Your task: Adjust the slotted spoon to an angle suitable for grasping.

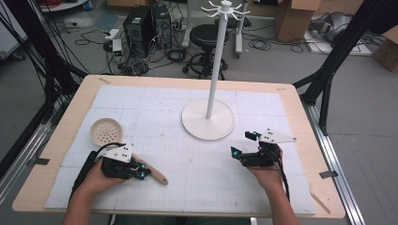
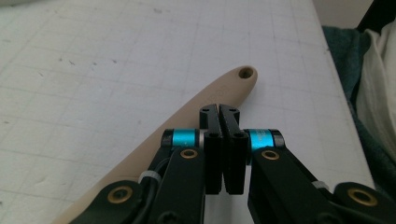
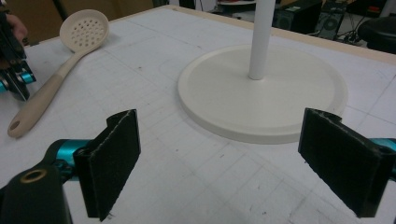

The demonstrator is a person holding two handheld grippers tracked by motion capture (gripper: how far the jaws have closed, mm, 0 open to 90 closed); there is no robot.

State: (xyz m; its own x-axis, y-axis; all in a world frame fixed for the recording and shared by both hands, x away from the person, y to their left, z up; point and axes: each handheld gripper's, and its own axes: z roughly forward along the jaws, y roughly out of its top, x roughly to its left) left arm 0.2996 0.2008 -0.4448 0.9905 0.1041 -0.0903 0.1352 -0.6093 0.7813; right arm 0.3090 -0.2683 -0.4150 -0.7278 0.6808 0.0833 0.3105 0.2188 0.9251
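A cream slotted spoon (image 1: 106, 131) lies on the white mat at the left, its round bowl far from me and its handle (image 2: 224, 88) running toward the front. My left gripper (image 1: 143, 172) hovers just over the handle, jaws pressed together with nothing between them (image 2: 219, 109); the handle's end with its hole pokes out beyond the tips. My right gripper (image 1: 243, 144) sits at the right, open wide and empty (image 3: 219, 158), facing the base of the white hanger stand (image 3: 261, 93). The spoon (image 3: 70, 56) and the left gripper (image 3: 14, 79) appear off to the side in the right gripper view.
The stand (image 1: 208, 119) has a round flat base at the table's middle and a tall pole topped with a ring of pegs (image 1: 225, 8). The gridded mat (image 1: 197, 173) covers most of the wooden table. A stool, computers and cables sit on the floor beyond.
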